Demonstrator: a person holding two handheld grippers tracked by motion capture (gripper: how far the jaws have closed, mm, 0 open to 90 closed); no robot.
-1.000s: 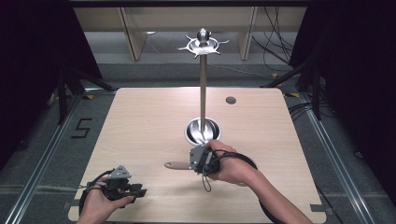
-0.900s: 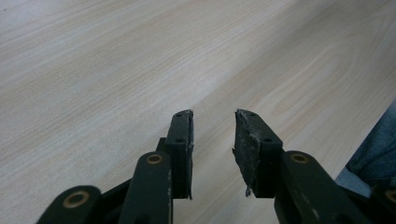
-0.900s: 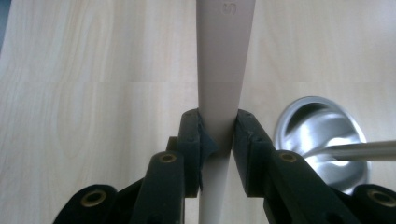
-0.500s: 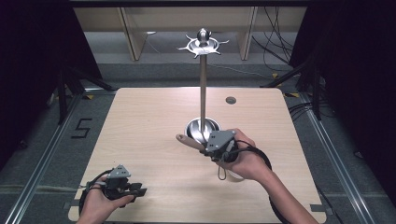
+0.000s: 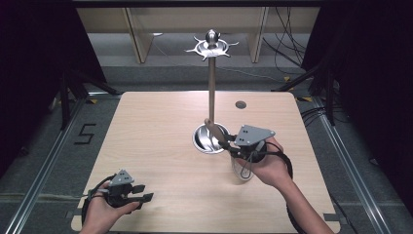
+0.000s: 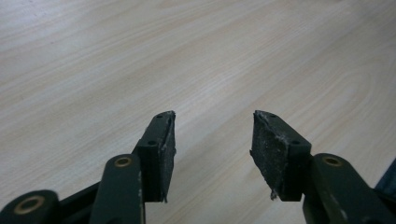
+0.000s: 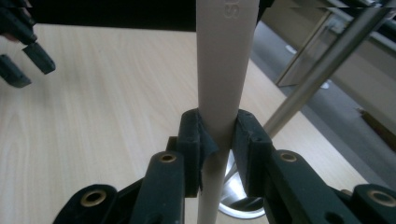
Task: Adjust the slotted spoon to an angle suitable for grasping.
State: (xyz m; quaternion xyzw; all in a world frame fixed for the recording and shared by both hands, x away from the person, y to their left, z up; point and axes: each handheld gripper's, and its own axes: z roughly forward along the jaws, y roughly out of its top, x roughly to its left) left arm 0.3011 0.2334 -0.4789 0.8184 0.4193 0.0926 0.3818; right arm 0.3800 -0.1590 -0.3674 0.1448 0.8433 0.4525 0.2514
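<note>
Since a second ago our right hand-held gripper point(image 5: 233, 147) has carried the wooden utensil handle point(image 7: 224, 70), clamped, right toward the stand point(image 5: 211, 87) at frame centre; we should keep it steady. Left hand-held gripper point(image 6: 212, 140) rests wide.

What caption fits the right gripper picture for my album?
Right gripper shut on a pale utensil handle, beside the metal stand.

"5" marked on floor point(image 5: 84, 132) left of table; handle point(image 7: 224, 70) embossing unreadable.
</note>
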